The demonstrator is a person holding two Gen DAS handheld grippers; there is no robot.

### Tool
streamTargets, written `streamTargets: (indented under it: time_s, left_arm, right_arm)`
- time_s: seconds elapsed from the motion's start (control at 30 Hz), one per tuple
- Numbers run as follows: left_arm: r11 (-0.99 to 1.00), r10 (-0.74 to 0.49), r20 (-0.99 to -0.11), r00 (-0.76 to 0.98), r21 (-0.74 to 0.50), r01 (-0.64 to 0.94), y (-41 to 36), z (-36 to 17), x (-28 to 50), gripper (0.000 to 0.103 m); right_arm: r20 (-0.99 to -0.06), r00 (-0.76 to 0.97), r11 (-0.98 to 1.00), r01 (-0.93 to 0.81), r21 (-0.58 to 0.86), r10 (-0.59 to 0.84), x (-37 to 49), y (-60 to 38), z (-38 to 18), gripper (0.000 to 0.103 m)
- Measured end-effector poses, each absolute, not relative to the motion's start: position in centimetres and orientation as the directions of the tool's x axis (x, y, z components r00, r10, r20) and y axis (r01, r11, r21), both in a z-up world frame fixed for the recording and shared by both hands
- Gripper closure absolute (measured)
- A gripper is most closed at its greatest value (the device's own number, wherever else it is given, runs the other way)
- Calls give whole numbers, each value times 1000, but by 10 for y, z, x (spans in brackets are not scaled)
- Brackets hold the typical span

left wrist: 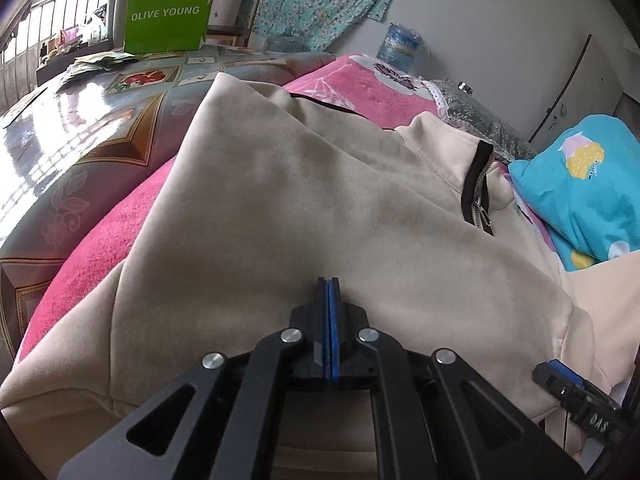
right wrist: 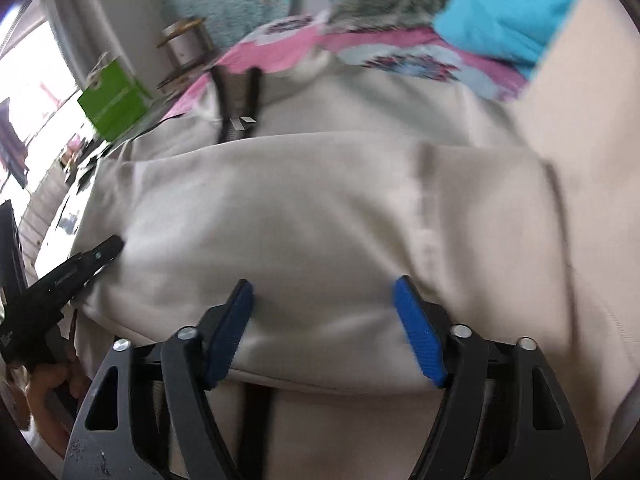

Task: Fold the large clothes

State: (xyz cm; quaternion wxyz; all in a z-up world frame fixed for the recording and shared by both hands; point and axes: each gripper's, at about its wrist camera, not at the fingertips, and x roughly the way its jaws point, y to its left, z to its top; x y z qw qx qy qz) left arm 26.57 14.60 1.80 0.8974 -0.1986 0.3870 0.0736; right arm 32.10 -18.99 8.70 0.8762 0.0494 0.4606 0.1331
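A large beige zip-up top (left wrist: 304, 200) lies spread over the pink blanket, its dark-edged collar and zipper (left wrist: 476, 188) at the right. My left gripper (left wrist: 329, 283) is shut, pads together with nothing visible between them, tips just above the beige cloth. In the blurred right wrist view the top (right wrist: 320, 208) shows a folded edge across its middle, with the zipper (right wrist: 236, 100) at the far side. My right gripper (right wrist: 322, 290) stands open over the near hem; a soft bulge of cloth lies between the blue pads, unpressed. The left gripper (right wrist: 114, 245) reaches in from the left.
A pink blanket (left wrist: 92, 252) covers the bed. A blue patterned pillow (left wrist: 580, 184) lies at the right. A glossy patterned tabletop (left wrist: 80, 128) runs along the left, with a green paper bag (left wrist: 168, 12) at its far end. A water bottle (left wrist: 400, 46) stands by the wall.
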Motion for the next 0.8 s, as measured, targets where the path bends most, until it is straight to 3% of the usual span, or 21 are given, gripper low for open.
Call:
streamTargets:
  time_s: [0.13, 0.2, 0.27, 0.3, 0.33, 0.43, 0.57, 0.67, 0.8]
  left_arm:
    - [930, -1, -744, 668, -246, -273, 141, 23, 267, 100]
    - [949, 35, -767, 641, -175, -261, 134, 30, 269, 100]
    - [964, 65, -782, 619, -111, -242, 125, 36, 268, 100]
    - [970, 68, -785, 616, -92, -224, 121, 40, 267, 96]
    - [977, 61, -783, 619, -79, -196, 116, 46, 263, 90]
    - [988, 24, -754, 657, -82, -130, 100, 66, 248, 81]
    - [995, -41, -710, 703, -91, -34, 63, 100, 235, 81]
    - [988, -149, -677, 721, -133, 78, 23, 127, 226, 75]
    - [941, -334, -620, 710, -183, 283, -41, 163, 208, 55]
  right_arm:
    - [-831, 510, 972, -181, 150, 223, 318, -190, 95, 64]
    - [-842, 519, 984, -156, 80, 151, 313, -189, 106, 63]
    - [-832, 548, 992, -124, 21, 86, 306, -192, 119, 55]
    - [-818, 574, 996, -92, -16, 40, 302, -197, 129, 36]
    - [-794, 607, 996, -80, -33, 22, 296, -203, 141, 30]
    - [-737, 676, 995, -74, -65, 2, 278, -224, 180, 30]
    - [-647, 762, 992, -53, -118, -36, 251, -256, 241, 30]
    - [-568, 822, 999, 3, -50, -31, 221, -297, 295, 29]
    - [-436, 896, 996, 92, -1, -83, 176, -353, 368, 21]
